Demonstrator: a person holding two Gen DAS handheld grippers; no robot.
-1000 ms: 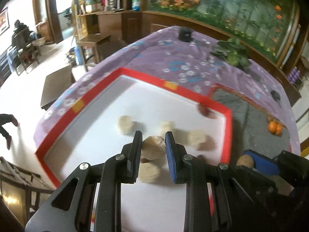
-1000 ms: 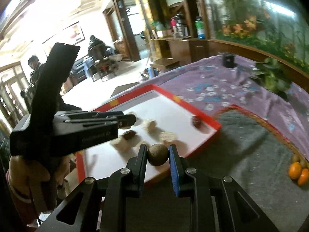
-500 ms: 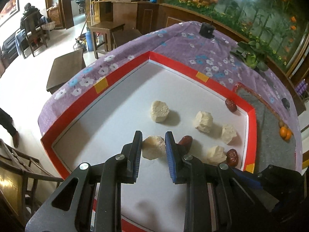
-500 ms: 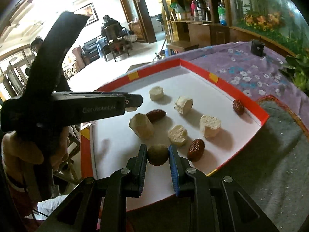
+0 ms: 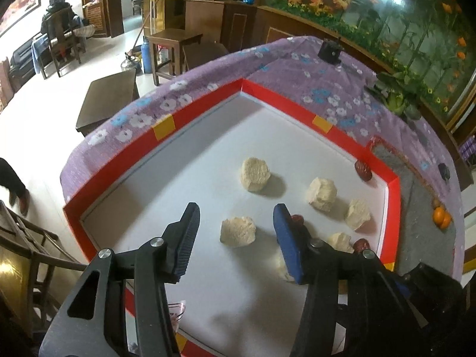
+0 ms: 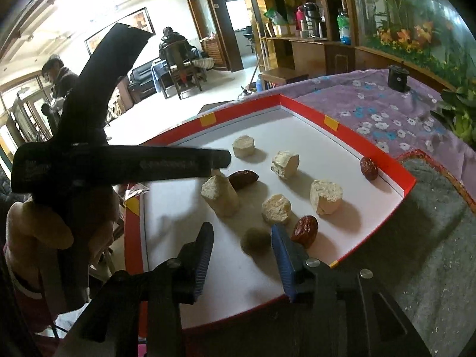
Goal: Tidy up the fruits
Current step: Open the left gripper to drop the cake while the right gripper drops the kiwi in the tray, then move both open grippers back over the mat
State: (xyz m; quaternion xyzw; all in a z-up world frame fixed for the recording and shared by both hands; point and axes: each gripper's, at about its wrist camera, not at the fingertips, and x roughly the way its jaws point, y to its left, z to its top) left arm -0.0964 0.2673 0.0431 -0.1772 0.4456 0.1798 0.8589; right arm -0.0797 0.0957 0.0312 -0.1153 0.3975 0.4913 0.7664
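Observation:
A red-rimmed tray [image 5: 190,119] with a white floor holds several pale fruit chunks and dark red dates. My left gripper [image 5: 236,218] is open; a pale chunk [image 5: 238,232] lies on the tray floor between its fingers, loose. My right gripper [image 6: 242,239] is open over the tray's near edge [image 6: 238,312]; a brown round fruit [image 6: 255,241] lies on the tray between its fingers. A date [image 6: 305,229] sits just right of it. The left gripper's side also shows in the right wrist view [image 6: 119,163].
The tray sits on a purple flowered cloth [image 5: 297,68]. A grey mat [image 6: 431,238] lies to the right, with small oranges [image 5: 440,215] on it. A plant [image 5: 395,95] and a black object [image 5: 330,50] stand further back.
Both grippers have opened. The pale chunk has left the left gripper and lies on the tray. The brown round fruit has left the right gripper and lies on the tray.

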